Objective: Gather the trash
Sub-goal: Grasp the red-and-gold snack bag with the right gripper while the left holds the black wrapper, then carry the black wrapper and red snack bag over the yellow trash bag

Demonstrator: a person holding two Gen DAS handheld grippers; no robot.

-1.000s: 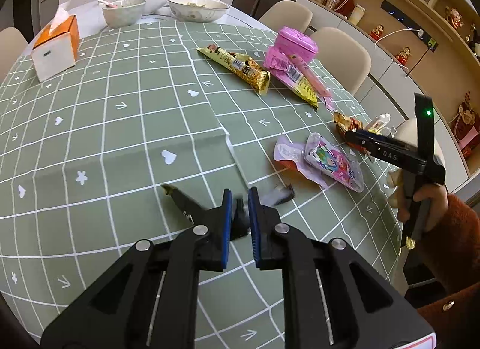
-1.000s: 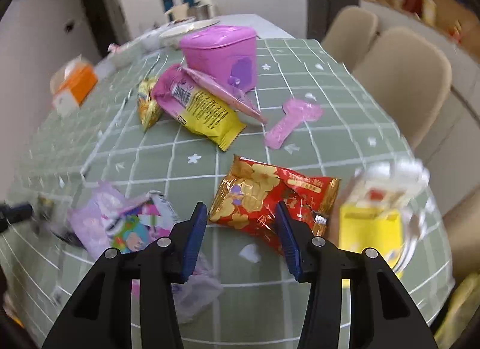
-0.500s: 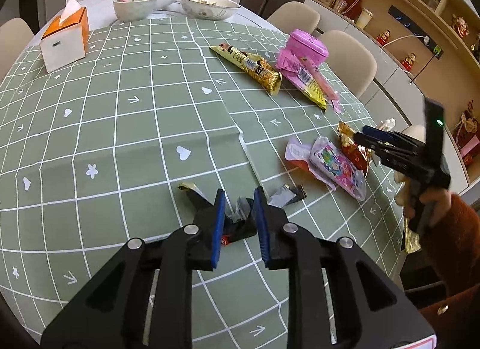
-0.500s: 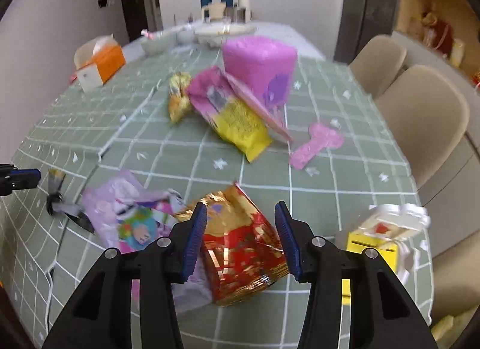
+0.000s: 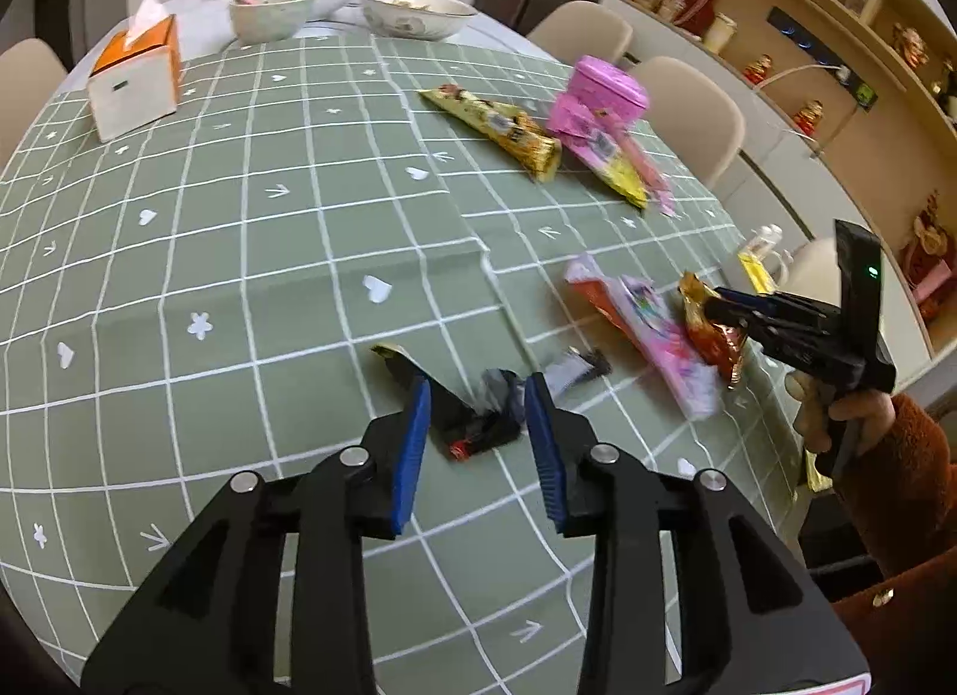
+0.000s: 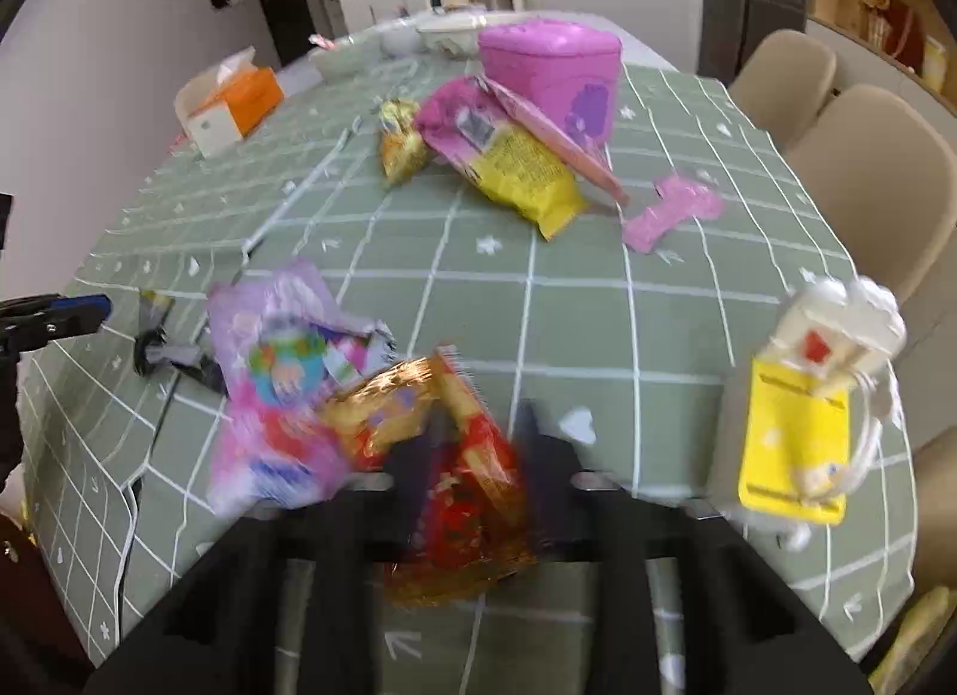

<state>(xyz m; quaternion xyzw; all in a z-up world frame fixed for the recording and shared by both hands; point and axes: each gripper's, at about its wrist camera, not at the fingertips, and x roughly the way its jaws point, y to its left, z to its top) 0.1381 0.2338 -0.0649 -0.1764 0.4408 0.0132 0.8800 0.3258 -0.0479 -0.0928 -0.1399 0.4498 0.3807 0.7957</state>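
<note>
On the green gridded tablecloth (image 5: 239, 252) a crumpled black wrapper (image 5: 478, 426) lies between the blue pads of my left gripper (image 5: 477, 390). Its jaws are opening and the pads stand clear of the wrapper. My right gripper (image 6: 481, 426) is blurred and its jaws are closing on a red and gold wrapper (image 6: 460, 491), which stands tipped up on edge between them. From the left wrist view the right gripper (image 5: 718, 303) pinches that wrapper (image 5: 715, 336) near the table's right edge. A pink and purple cartoon wrapper (image 6: 281, 360) lies just left of it.
Farther back lie a yellow and pink wrapper (image 5: 604, 157), a long gold wrapper (image 5: 496, 124), a pink lidded tub (image 5: 607, 88) and a small pink piece (image 6: 670, 210). A yellow and white packet (image 6: 801, 432) sits at the right edge. An orange tissue box (image 5: 134, 79), bowls (image 5: 272, 19) and chairs (image 5: 688, 103) ring the table.
My left jaws have spread off the black wrapper, which now rests on the cloth. My right gripper slid over the red and gold wrapper and closed on it, tipping it up.
</note>
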